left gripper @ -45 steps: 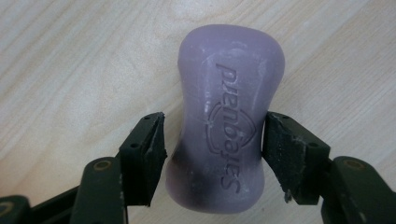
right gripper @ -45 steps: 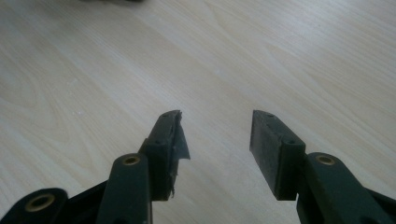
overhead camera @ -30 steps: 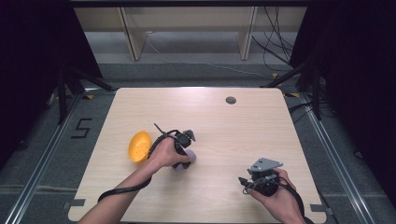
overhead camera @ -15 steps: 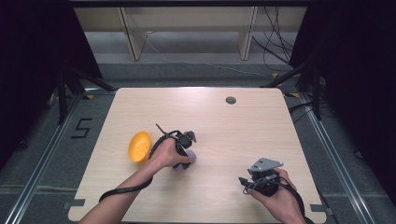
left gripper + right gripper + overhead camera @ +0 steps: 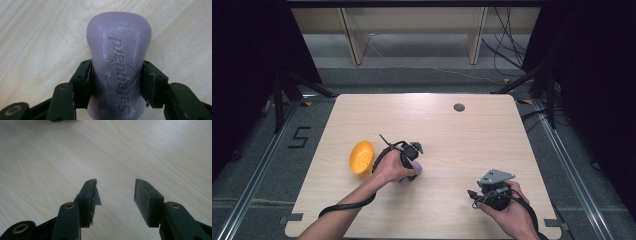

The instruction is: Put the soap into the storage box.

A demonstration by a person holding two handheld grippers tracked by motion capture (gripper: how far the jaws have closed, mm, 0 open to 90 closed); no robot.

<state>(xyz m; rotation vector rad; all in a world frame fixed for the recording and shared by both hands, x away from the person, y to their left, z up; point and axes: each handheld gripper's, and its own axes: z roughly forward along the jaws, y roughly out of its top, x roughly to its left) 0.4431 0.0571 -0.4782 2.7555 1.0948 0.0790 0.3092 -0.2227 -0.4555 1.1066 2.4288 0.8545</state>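
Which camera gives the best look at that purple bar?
The left gripper view: the purple bar sits close up between the pads, embossed lettering readable. In the high view just a small purple bit peeks out beside the hand.

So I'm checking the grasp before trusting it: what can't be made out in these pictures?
- Purple object: its lower end is cut off by the bottom edge of the left gripper view; in the high view the hand hides most of it.
- Left tool: its jaws have just been closing on the object; how firmly the pads press is unclear.
- Orange bowl: contents too small to tell in the high view.
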